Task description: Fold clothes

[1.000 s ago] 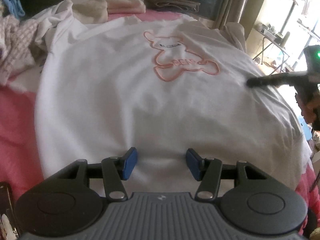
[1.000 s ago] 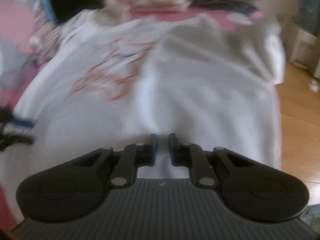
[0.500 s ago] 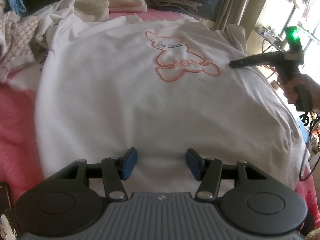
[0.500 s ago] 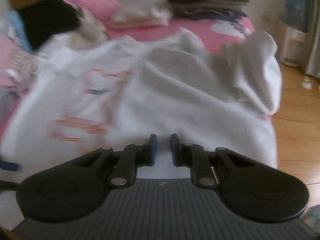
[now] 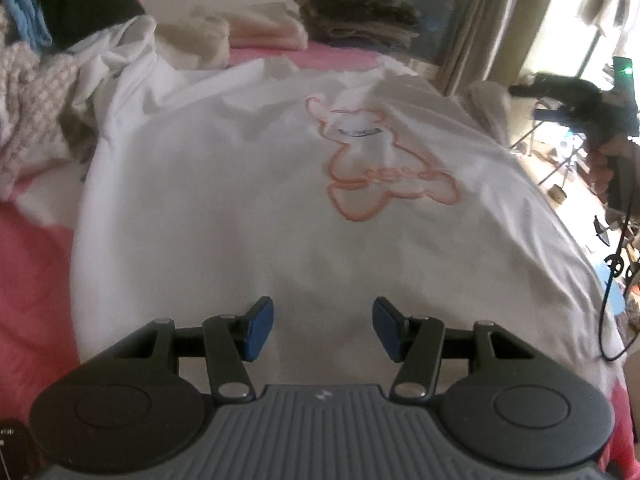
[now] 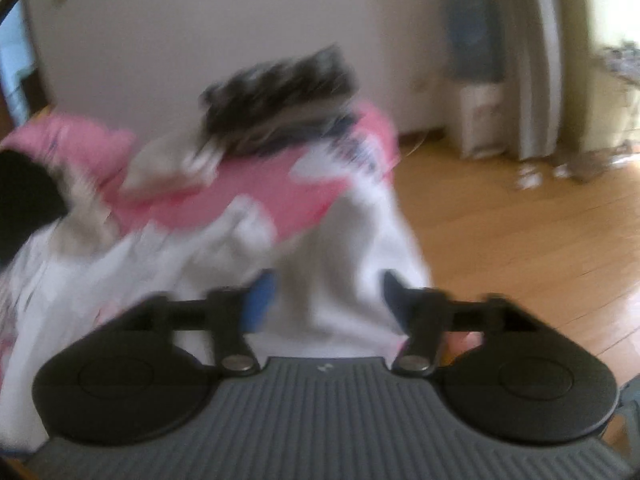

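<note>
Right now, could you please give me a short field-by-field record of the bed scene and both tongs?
garment: white T-shirt, spread flat on the pink bed
print: orange outline figure, facing up
left tongs: open, over the near hem, holding nothing
right tongs: open, at the shirt's right edge; view blurred
folded stack: dark clothes at the far end
unfolded pile: far left
</note>
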{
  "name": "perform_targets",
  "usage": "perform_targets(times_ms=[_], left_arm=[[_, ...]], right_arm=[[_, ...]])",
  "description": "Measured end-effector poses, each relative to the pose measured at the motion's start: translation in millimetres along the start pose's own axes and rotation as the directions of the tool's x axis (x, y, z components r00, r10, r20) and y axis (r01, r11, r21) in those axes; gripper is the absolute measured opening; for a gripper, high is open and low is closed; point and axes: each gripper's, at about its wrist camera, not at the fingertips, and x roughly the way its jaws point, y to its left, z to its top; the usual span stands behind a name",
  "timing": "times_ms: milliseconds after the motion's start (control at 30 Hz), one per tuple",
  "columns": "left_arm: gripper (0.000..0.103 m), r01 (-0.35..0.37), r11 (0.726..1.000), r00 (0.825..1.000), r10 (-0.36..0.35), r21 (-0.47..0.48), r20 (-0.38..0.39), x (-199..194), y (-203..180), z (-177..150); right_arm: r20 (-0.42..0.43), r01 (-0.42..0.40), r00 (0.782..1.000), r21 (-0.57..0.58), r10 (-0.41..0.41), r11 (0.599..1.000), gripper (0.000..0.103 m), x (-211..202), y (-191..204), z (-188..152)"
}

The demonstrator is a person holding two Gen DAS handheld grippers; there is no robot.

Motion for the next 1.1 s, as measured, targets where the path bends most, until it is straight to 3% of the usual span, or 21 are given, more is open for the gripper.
perform_targets(times_ms=[67,167,233,300,400,567,867,1067,1100], left_arm=[[0.056,-0.003,1.0,1.0,0.003,-0.015,-0.009,5.6,2.1,1.3],[0.056,-0.015,1.0,1.0,0.015,-0.006,-0.008,8.1,0.0,1.2],[0.056,-0.022,1.0,1.0,0.022,0.003,-0.007,7.3,-1.5,0.2],[0.056,-0.023,1.0,1.0,0.023,0.007,-0.01,5.8,-1.2,-0.8],[0.056,-0.025,1.0,1.0,0.025,0.01,-0.016,4.5,-0.1,-0.8],[0.056,-0.036,0.999,0.999,0.036,0.021,-0.023,6.2,-1.8,-0.1],[0.056,-0.042,0.998,0.998,0.044,0.04,-0.04,8.3,-2.7,2.3],[0.057,-0.047,0.998,0.998,0.049,0.048,-0.037,9.3,-3.3,1.0],[0.057,-0.048,0.998,0.998,0.049,0.05,-0.037,9.3,-3.4,0.9]], right_arm=[[0.024,0.04,0.999,0.036,-0.041,0.999,0.079,7.1,-8.6,10.5],[-0.03,0.046,0.999,0.055,-0.044,0.997,0.075,33.6,-18.3,18.1],[-0.049,0.039,0.998,0.087,-0.035,0.995,0.009,45.8,-27.6,21.8],[-0.006,0.02,1.0,0.176,-0.019,0.984,0.009,41.5,-44.3,24.6],[0.062,0.064,0.994,0.309,-0.087,0.949,0.009,29.9,-82.0,26.8],[0.064,0.115,0.982,0.54,-0.177,0.834,0.009,22.4,-146.8,15.3],[-0.028,0.222,0.967,0.585,-0.254,0.78,0.01,27.8,-187.8,8.6],[-0.092,0.293,0.95,0.599,-0.299,0.745,0.024,32.0,-213.2,4.9],[-0.103,0.305,0.946,0.6,-0.307,0.739,0.032,32.7,-217.5,4.3]])
